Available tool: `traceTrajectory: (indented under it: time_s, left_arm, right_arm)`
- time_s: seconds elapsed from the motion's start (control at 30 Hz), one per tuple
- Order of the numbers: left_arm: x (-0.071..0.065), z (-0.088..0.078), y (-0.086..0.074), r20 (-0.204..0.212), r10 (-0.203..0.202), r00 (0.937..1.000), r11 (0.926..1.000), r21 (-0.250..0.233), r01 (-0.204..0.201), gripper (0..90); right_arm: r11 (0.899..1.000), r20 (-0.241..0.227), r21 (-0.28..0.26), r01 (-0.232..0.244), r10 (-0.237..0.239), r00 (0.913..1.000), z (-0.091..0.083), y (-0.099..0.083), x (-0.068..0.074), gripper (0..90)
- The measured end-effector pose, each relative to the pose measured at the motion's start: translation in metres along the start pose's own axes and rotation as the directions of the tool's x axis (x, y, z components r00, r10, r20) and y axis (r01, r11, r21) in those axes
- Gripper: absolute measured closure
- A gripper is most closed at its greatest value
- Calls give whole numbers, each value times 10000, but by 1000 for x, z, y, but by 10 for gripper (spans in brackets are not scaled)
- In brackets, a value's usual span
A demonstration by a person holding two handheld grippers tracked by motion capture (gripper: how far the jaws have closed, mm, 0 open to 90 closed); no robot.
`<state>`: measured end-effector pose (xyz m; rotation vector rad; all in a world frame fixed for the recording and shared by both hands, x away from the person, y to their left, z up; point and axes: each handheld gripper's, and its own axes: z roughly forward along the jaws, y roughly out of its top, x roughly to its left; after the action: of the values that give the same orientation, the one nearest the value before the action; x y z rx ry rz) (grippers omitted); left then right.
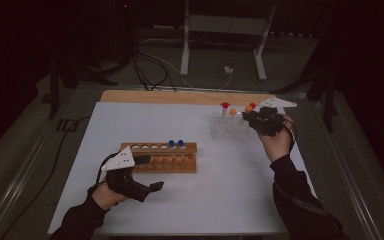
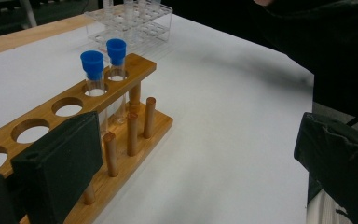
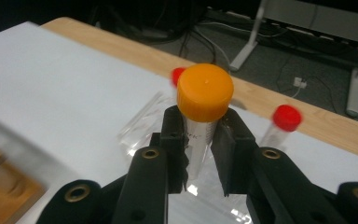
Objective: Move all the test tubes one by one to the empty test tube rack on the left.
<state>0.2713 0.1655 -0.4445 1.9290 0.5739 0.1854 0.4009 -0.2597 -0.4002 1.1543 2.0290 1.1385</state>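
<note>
- Two blue-capped tubes (image 2: 105, 70) already stand in the wooden rack (image 1: 162, 156), side by side in the holes at its far right end, so by my reading the transfer is partly done.
- The right hand-held gripper (image 3: 200, 140) is clamped on an orange-capped tube (image 3: 204, 100), pinching the clear barrel just under the cap and holding it above the clear rack (image 1: 230, 125) at the far right of the worktop (image 1: 220, 190).
- That tube looks lifted clear of its slot, though how far above the rack it hangs is hard to judge.
- Still to go, I'd say: carry this one across to the wooden rack, then fetch what remains. A red-capped tube (image 3: 284, 119) stands just beside it, another red cap (image 3: 177, 74) peeks out behind, and the high view shows a second orange cap (image 1: 233, 111) there too.
- The left hand-held gripper (image 1: 145, 172) rests beside the near left end of the wooden rack, jaws spread wide with nothing between them.
- Four holes of the wooden rack sit empty in the high view.
- Materials: the wooden rack is warm varnished timber, a drilled top rail on turned posts with a row of round drying pegs on the base.
- The clear rack is transparent plastic, a boxy grid, glinting.
- Tubes are see-through cylinders with ribbed screw caps; the worktop is matte white with a bare wood strip along its far edge.
- The jaw pads are black and blocky, one face serrated.
</note>
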Motion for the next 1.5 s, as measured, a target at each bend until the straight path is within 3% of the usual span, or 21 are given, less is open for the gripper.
traceTrajectory:
  time_s: [0.27,0.37,0.63,0.83,1.1,1.5]
  left_arm:
    - [-1,2,3,149,-12,9999,10000,53,11,19]
    - [-2,3,4,186,34,9998,9999,122,-36,19]
    - [-3,6,7,310,-9,9995,9999,130,5,19]
    - [-3,11,11,444,9,9990,9999,146,-16,20]
    - [-6,21,20,671,132,9977,9998,107,-139,21]
    - [-13,42,37,1210,335,9921,9994,-144,-320,70]
  right_arm:
    - [9984,-799,136,541,-528,9954,-18,-15,28,743]
    - [9985,-1111,67,544,-533,9924,-25,-20,36,744]
    - [9955,-1917,74,946,-915,9772,-42,-36,63,743]
    - [9922,-2640,147,1237,-1155,9576,-50,-48,86,743]
    - [9839,-3477,221,1772,-1586,9241,-53,-57,115,743]
    - [9690,-4276,-102,2469,-2274,8749,-54,-57,152,744]
